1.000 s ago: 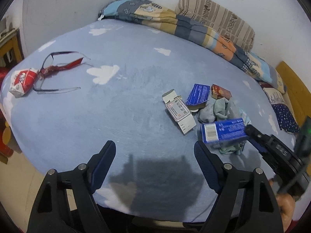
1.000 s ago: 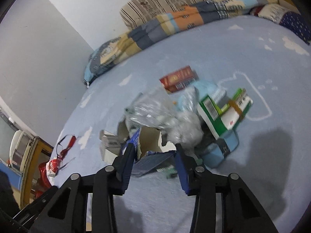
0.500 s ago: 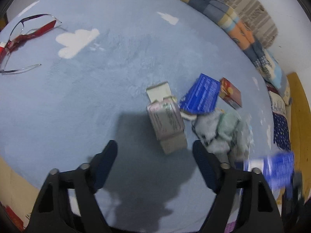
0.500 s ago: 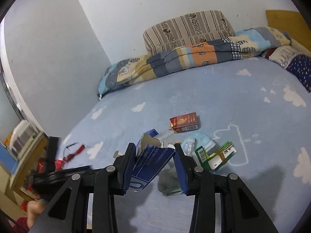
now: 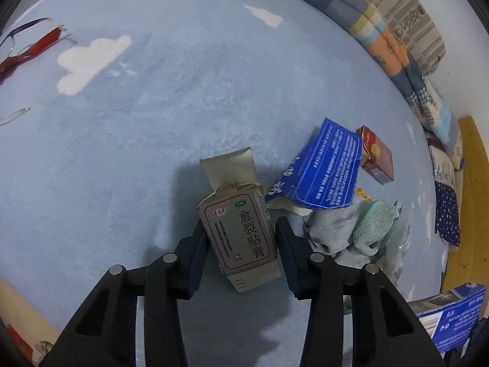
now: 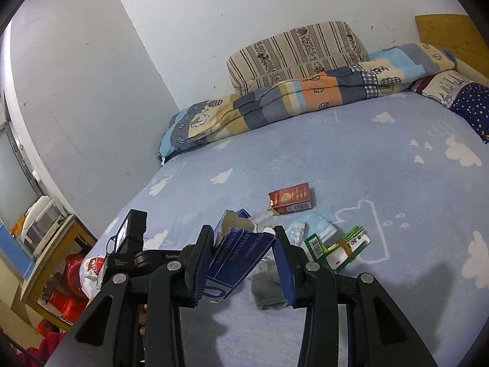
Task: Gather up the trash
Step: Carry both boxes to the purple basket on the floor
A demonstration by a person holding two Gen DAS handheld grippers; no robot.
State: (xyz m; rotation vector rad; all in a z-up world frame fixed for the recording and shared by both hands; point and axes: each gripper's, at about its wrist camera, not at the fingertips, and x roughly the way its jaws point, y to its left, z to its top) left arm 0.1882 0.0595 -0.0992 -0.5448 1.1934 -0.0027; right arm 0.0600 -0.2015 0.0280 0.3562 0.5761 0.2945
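My left gripper [image 5: 241, 244] is low over the bed, its fingers on either side of a grey medicine box [image 5: 241, 232] with Chinese print and a torn-open top flap; whether they press it I cannot tell. Right of it lie a blue box [image 5: 327, 171], a red cigarette pack [image 5: 377, 159], and grey and green cloth [image 5: 351, 232]. My right gripper [image 6: 244, 260] is shut on a torn blue box [image 6: 238, 257] and holds it above the bed. The red cigarette pack [image 6: 292, 197] and a green and white box [image 6: 336, 249] lie beyond it.
The bed has a light blue cloud-print sheet [image 5: 152, 107]. A folded quilt [image 6: 290, 98] and striped pillow [image 6: 293, 52] lie along the wall. Glasses and a red strap [image 5: 27, 49] lie far left. A wooden shelf [image 6: 52, 244] with red items stands beside the bed.
My left gripper has dropped down over the grey medicine box and narrowed around it. My right gripper has lifted the torn blue box up and away from the pile.
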